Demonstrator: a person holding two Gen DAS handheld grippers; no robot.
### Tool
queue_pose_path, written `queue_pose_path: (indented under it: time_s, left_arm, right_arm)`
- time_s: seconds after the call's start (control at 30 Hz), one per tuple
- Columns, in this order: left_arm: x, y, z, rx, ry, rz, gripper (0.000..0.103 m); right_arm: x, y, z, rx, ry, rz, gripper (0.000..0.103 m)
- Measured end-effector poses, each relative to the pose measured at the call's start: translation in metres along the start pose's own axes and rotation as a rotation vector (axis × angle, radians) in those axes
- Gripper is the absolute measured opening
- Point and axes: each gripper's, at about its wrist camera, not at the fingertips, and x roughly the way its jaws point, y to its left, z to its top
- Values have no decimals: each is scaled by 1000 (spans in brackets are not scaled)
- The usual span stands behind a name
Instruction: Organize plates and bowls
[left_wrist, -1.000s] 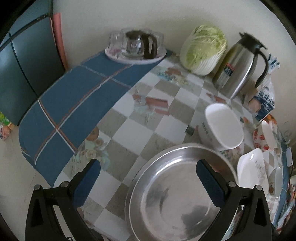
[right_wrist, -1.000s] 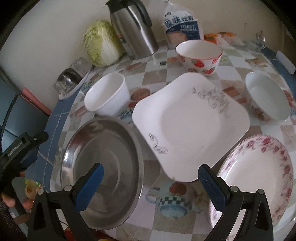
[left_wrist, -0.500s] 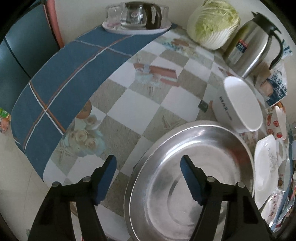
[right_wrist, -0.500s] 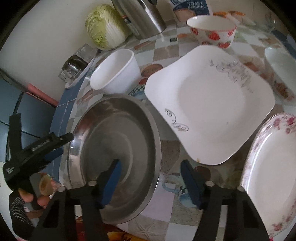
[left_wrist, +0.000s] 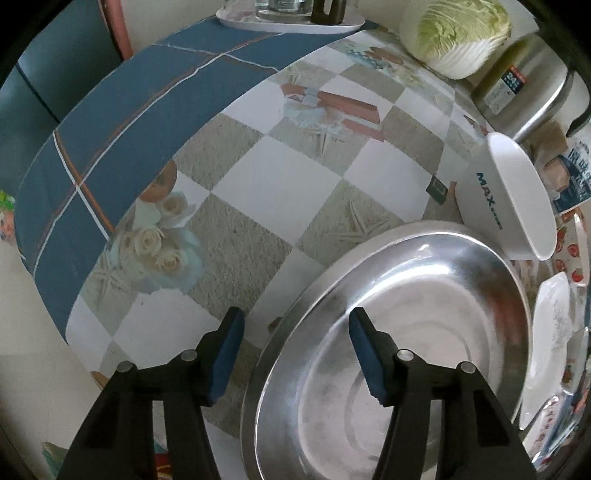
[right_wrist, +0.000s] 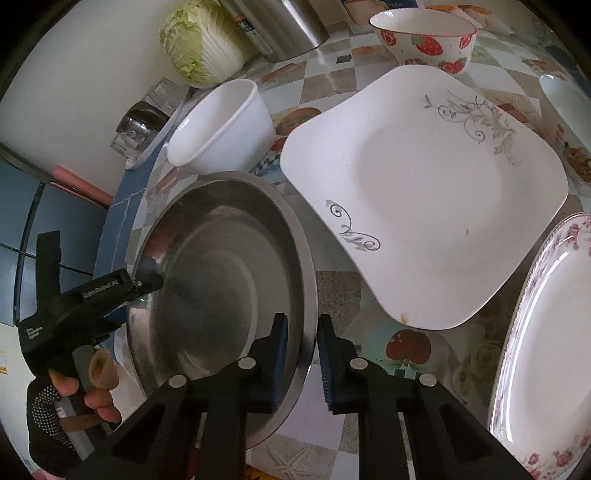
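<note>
While the steel basin (right_wrist: 221, 280) sits at the lower left of the right wrist view, on the checked tablecloth (left_wrist: 266, 177), its near rim is straddled by the right gripper (right_wrist: 300, 356), whose jaws are closing to a narrow gap, one pad inside the wall and one outside; firm contact cannot be told. At the lower right of the left wrist view, the opposite rim is bracketed by the left gripper (left_wrist: 295, 354), half wide and closing, pads apart from the metal. A two-handed lift appears to be in hand; both grips are to be completed first. Just beside the basin lie the white bowl (right_wrist: 225, 129) and square plate (right_wrist: 424, 192).
</note>
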Motion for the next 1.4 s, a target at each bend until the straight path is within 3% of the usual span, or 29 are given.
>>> queue_pose_path:
  time_s: [0.2, 0.33, 0.5, 0.77, 1.4]
  left_arm:
    - [1, -6, 1, -2, -19, 16, 56]
    - [-1, -5, 4, -3, -27, -6, 47]
    - [-3, -1, 7, -11, -33, -17, 46]
    - [-4, 1, 3, -2, -24, -37, 43]
    - [-30, 13, -16, -30, -17, -120, 41]
  right_arm:
    - [9, -3, 1, 5, 7, -10, 16]
    - [12, -1, 4, -3, -3, -3, 14]
    - [13, 3, 4, -29, -8, -6, 10]
    - [3, 9, 3, -95, -24, -49, 10]
    - [-32, 20, -3, -186, -90, -51, 11]
